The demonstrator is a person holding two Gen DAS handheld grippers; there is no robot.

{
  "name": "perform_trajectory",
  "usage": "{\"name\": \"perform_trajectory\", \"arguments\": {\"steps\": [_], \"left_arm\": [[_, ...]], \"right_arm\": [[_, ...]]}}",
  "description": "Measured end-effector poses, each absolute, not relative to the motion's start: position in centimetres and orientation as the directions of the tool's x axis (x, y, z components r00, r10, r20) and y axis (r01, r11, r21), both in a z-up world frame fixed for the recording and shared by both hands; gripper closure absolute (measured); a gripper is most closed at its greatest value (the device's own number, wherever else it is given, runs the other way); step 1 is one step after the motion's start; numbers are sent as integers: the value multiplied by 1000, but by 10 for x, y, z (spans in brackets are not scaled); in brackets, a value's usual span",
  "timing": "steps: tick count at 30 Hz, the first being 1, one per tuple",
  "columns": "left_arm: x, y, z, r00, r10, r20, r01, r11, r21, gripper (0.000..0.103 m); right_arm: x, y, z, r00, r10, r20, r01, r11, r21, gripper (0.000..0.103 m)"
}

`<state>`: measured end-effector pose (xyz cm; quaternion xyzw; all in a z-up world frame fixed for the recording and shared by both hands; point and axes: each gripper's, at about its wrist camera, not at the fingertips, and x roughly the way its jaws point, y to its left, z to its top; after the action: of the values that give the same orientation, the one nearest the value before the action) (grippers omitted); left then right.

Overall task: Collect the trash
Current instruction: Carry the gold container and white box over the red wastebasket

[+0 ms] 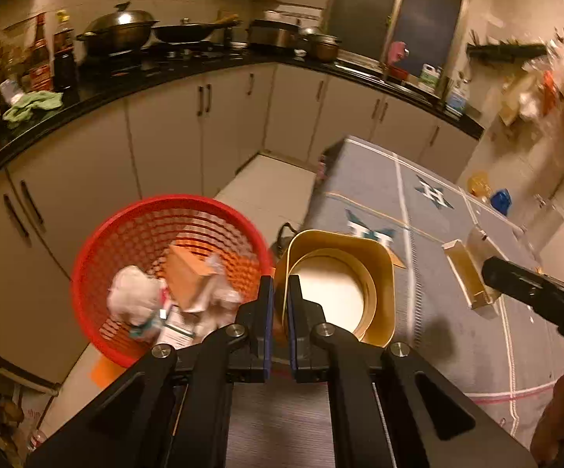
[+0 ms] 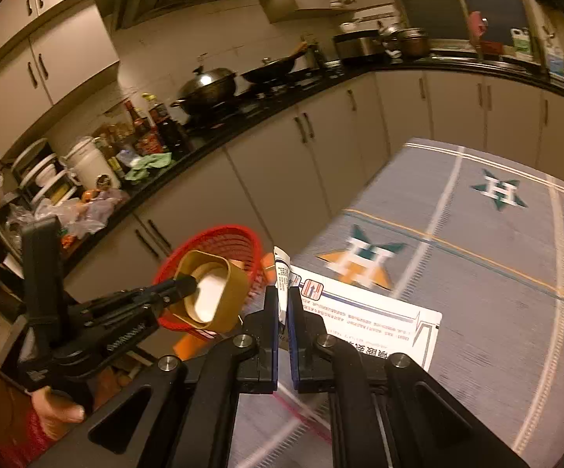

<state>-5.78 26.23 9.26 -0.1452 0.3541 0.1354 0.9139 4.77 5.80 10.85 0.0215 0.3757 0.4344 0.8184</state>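
Beside red basket [image 1: 98,273], tub [image 1: 344,273] mouth camera-facing

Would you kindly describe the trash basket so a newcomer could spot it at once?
Find the black countertop running above pale cabinet doors. On the floor before them, beside the grey-covered table, stands the red basket: round, latticed, holding crumpled white paper, the only bright red container there.

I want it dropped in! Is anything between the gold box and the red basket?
No. In the right wrist view the gold cardboard box overlaps the red plastic basket; nothing intervenes.
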Motion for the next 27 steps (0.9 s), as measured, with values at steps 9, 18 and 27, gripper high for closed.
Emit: {"name": "perform_trajectory", "arguments": {"steps": [9, 18, 27], "left_arm": [[-72, 324, 86, 689, 219, -690, -450, 877, -170, 97], [-78, 366, 64, 646, 253, -720, -513, 843, -164, 97], [-72, 390, 44, 601, 283, -747, -554, 822, -134, 97]], "right_arm": [[50, 124, 122, 220, 804, -552, -716, 517, 468, 98], [53, 192, 122, 93, 869, -486, -706, 402, 583, 98], [74, 234, 95, -1, 896, -443, -629, 344, 697, 98]]}}
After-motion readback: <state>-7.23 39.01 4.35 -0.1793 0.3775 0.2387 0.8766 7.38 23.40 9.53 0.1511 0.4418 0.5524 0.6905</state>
